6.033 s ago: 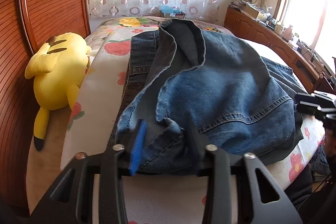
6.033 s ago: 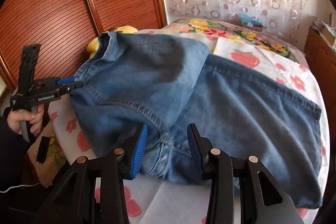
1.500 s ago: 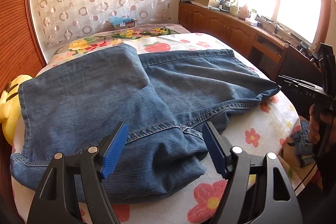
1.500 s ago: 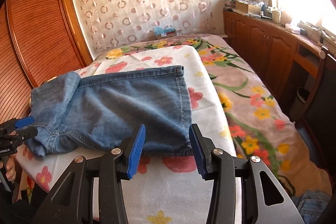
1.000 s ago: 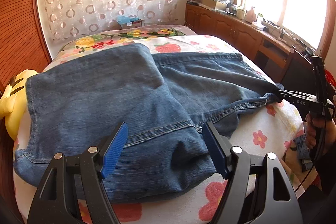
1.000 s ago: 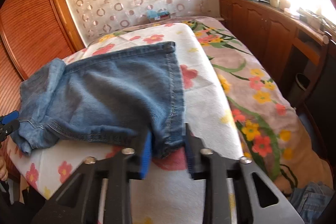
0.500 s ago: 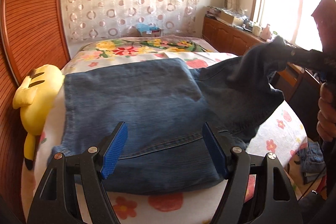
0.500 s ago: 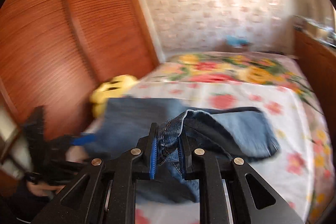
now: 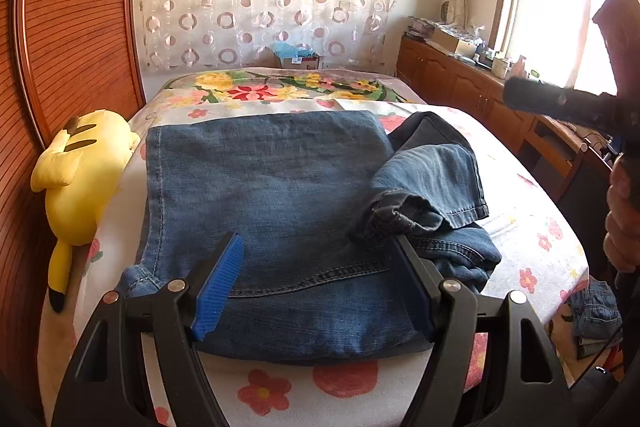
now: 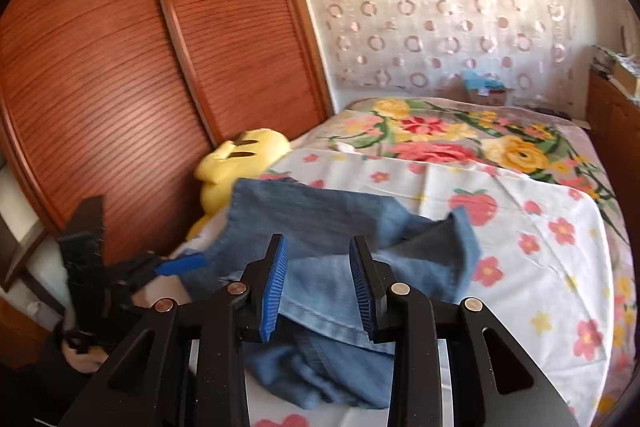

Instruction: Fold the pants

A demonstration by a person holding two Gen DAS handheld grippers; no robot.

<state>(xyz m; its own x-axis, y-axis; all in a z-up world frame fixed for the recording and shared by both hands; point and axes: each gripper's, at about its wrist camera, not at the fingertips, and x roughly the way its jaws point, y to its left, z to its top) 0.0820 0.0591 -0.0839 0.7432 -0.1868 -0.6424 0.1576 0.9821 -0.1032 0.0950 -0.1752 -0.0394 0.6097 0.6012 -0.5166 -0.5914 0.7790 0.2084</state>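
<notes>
On the floral bed (image 9: 532,211), folded pants (image 9: 280,195) show no readable label.

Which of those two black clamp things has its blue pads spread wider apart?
The left gripper: its pads stand far apart over the jeans. The right gripper has just been opening, pads closer together, nothing pinched between them.
</notes>
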